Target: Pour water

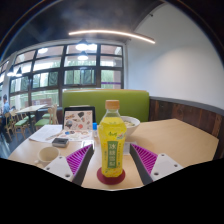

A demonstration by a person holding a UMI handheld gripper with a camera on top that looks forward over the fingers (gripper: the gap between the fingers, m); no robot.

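The tool (111,160) stands wide apart, its purple pads (80,158) clear of the green tea bottle (112,140), which stands upright between them on the wooden counter (170,140).

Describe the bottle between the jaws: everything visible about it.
The bottle stands upright on the light wooden table, between the purple pads of the gripper. It looks like clear plastic holding yellow-green liquid, with an orange cap, a green label printed with pale characters, and a reddish band at its base. The cap is on. The jaws flank it low down; a gap shows on each side, so they look open rather than pressed on it. Only the table touches it.
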